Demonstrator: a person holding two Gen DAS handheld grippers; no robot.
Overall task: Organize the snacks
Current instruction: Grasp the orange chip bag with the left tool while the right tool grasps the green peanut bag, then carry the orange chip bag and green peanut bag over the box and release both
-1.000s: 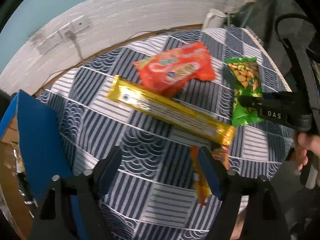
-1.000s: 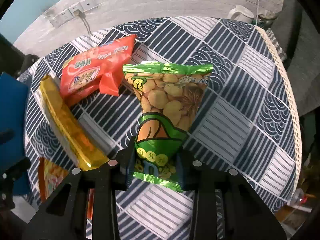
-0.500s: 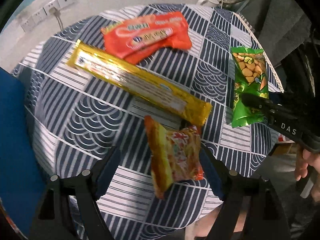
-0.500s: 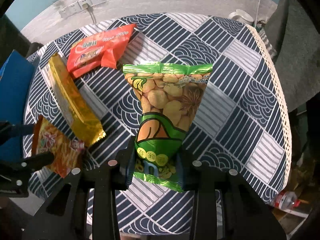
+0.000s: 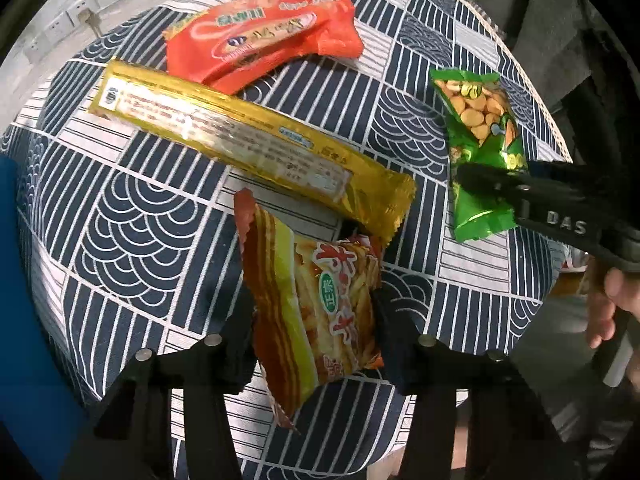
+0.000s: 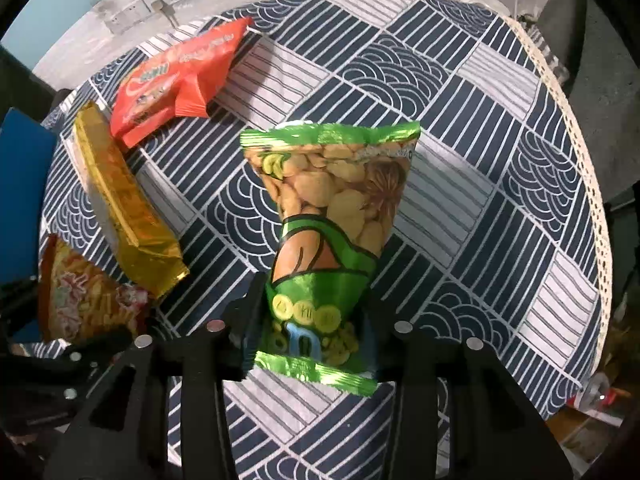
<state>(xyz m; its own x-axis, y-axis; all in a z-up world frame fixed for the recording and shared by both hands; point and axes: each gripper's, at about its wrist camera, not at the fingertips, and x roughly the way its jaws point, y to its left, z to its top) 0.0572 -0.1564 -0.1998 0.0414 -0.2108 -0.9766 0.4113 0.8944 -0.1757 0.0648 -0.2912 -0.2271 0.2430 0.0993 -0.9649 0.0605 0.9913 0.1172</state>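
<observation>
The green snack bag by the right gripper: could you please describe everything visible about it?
The green snack bag is a glossy foil pouch printed with pale beans, crimped at both ends. The right gripper pinches its lower part, and its jaws have just been opening slightly. The bag's top points away over the patterned tablecloth, apart from the other snacks.

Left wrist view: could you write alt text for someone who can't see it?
A claw closes around a fries packet on a round table with a navy patterned cloth. Beyond lie a long gold bar and a red packet; at right, a second claw grips a green nut bag.
</observation>
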